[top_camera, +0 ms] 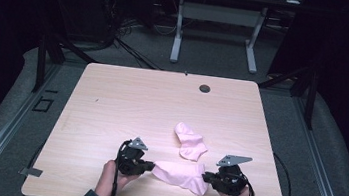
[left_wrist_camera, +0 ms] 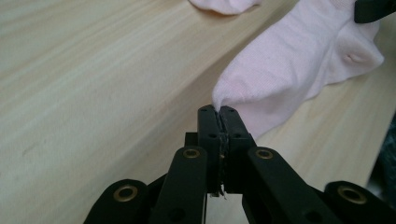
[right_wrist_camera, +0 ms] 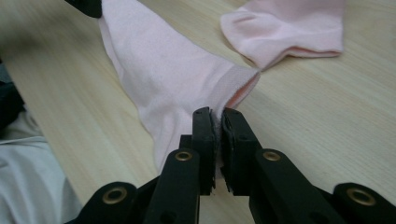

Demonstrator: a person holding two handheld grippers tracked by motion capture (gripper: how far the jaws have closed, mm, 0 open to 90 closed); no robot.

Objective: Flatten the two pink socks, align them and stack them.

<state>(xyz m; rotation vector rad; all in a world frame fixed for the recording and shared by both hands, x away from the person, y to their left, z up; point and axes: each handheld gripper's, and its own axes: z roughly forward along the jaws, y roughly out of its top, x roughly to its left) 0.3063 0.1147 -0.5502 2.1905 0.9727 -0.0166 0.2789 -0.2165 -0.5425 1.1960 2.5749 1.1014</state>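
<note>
Stretching the near pink sock (top_camera: 180, 175) at the lower centre of the table (top_camera: 127, 97), the left gripper (top_camera: 150, 165) and right gripper (top_camera: 207, 176) each pinch one end with fingers clamped tight, so next it likely needs laying onto the second sock (top_camera: 190, 141) just above.

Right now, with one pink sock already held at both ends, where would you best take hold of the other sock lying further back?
Probably at the open cuff of the far sock, coming in low from the near side. In the right gripper view that cuff edge lies flat, facing the grippers, a thin hem easy to pinch. Both the left gripper and right gripper are busy with the near sock.
</note>
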